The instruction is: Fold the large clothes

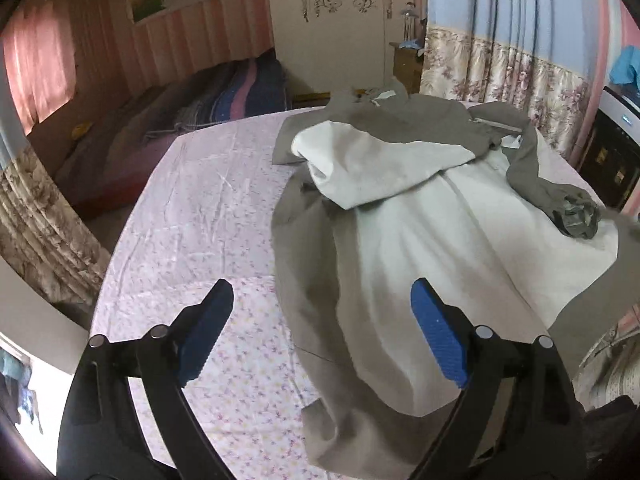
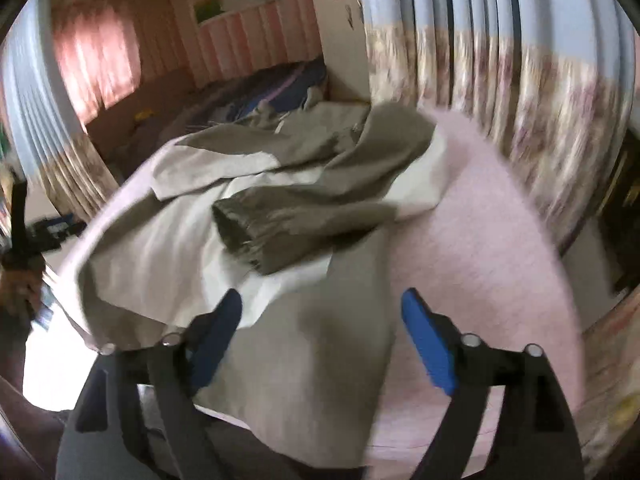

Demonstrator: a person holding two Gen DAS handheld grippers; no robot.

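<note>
A grey-brown and white jacket [image 1: 420,216] lies spread on a bed with a pink flowered sheet [image 1: 200,220]. One sleeve is folded across its chest, and the other sleeve's cuff [image 1: 576,212] lies at the right. My left gripper [image 1: 320,300] is open and empty, above the jacket's lower left edge. In the right wrist view the jacket [image 2: 240,208] lies with a sleeve cuff [image 2: 244,236] across its middle. My right gripper [image 2: 322,308] is open and empty, just above the jacket's near hem. That view is motion-blurred.
A second bed with dark striped bedding [image 1: 224,96] stands beyond on the left. Flowered curtains [image 1: 500,76] hang behind the bed. A white wardrobe [image 1: 332,20] is at the back. A dark cabinet [image 1: 612,156] stands at the right. The sheet [image 2: 480,260] lies bare right of the jacket.
</note>
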